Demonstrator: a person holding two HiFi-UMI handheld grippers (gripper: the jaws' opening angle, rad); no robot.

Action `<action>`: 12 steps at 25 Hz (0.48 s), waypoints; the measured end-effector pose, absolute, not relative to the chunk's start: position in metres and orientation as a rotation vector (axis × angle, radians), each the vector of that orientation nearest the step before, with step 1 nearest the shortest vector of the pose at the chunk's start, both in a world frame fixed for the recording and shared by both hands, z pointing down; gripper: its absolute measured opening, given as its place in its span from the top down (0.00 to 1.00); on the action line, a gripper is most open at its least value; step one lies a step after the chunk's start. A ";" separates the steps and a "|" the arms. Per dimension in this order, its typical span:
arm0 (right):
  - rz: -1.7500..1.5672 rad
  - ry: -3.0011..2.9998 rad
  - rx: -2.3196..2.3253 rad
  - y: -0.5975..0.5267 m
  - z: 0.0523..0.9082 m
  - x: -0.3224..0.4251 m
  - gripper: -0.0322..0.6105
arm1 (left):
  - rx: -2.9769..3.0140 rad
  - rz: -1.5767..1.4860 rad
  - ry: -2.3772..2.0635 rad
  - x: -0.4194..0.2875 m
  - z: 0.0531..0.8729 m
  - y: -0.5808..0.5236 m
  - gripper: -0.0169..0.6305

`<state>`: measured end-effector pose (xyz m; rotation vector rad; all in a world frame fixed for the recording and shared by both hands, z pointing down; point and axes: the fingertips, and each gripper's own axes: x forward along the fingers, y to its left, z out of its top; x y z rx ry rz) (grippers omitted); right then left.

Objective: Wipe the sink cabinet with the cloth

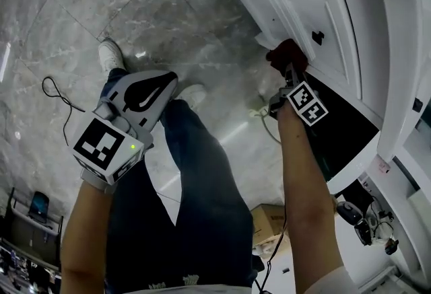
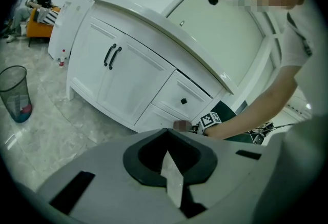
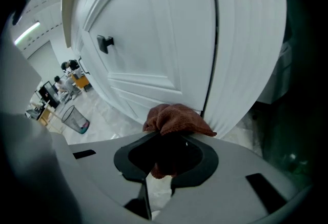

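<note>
Wiping under way: the right claw (image 3: 171, 141) is pinching the rust-red cloth (image 3: 177, 119) against the sink cabinet (image 3: 154, 38).

The cloth is bunched between the jaws and touches the white panelled front low down, just beside the dark seam where that panel meets the fluted corner post. The left claw (image 2: 166, 138) is pressed together on nothing and held well apart from the cabinet, over the marble floor (image 1: 168, 10). By my reading the task is mid-course: only this lower corner is being rubbed now, and the white paint shows no mark telling cleaned from uncleaned. The double doors (image 2: 110, 72) further along and the counter rim (image 2: 154, 20) likely remain.
</note>
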<state>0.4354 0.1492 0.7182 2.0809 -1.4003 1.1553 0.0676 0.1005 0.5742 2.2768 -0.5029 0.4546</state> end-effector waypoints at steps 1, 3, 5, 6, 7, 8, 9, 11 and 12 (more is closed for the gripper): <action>1.167 -1.378 2.105 0.148 0.721 0.440 0.83 | 2.278 0.464 -0.489 0.068 0.576 0.099 0.96; 1.189 -1.341 2.151 0.147 0.726 0.450 0.83 | 2.280 0.474 -0.469 0.069 0.578 0.094 0.96; 1.198 -1.324 2.166 0.144 0.729 0.458 0.83 | 2.277 0.474 -0.465 0.068 0.579 0.089 0.96; 1.201 -1.323 2.163 0.141 0.731 0.461 0.83 | 2.273 0.471 -0.469 0.066 0.580 0.086 0.96; 1.207 -1.325 2.160 0.139 0.732 0.462 0.83 | 2.268 0.468 -0.475 0.064 0.581 0.083 0.96; 1.217 -1.326 2.162 0.138 0.733 0.462 0.83 | 2.263 0.466 -0.481 0.062 0.582 0.081 0.96; 1.234 -1.324 2.170 0.138 0.734 0.463 0.83 | 2.258 0.465 -0.486 0.060 0.584 0.080 0.96; 1.275 -1.311 2.195 0.138 0.733 0.462 0.83 | 2.244 0.467 -0.491 0.055 0.586 0.079 0.96; 1.289 -1.307 2.204 0.137 0.732 0.461 0.83 | 2.237 0.467 -0.493 0.052 0.587 0.079 0.96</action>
